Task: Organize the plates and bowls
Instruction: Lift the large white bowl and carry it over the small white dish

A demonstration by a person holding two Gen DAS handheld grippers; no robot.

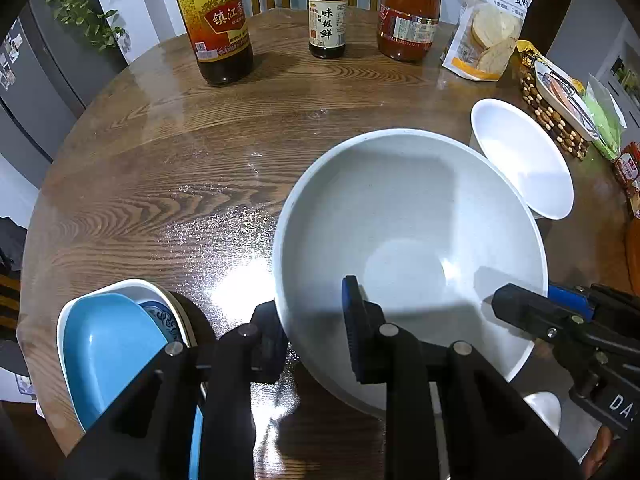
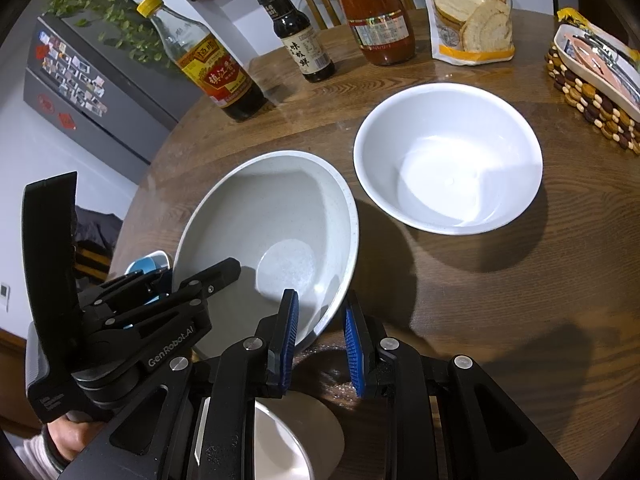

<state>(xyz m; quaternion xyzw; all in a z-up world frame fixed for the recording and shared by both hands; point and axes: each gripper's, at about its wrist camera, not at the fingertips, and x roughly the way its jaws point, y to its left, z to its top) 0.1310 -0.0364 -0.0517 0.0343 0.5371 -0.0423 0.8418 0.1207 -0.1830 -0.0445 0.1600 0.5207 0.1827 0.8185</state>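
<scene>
Both the left gripper [image 1: 312, 332] and the right gripper [image 2: 322, 340] pinch the big gray bowl's [image 1: 404, 248] rim on two sides, probably so it stays steady above the desk [image 1: 180, 168].

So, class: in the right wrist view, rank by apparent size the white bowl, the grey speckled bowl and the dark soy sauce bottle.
1-2. grey speckled bowl and white bowl: alike, and the grey one is nearer, so unranked.
3. dark soy sauce bottle.

The left hand-held gripper [image 1: 312, 336] and right hand-held gripper [image 2: 322, 344] are black, angular linkages with silver round pivot pins and ribbed blue finger pads [image 2: 354, 354]. White "GenRobot.AI" lettering marks the left one's body. A pale ribbed sleeve [image 2: 34, 458] covers the wrist.
</scene>
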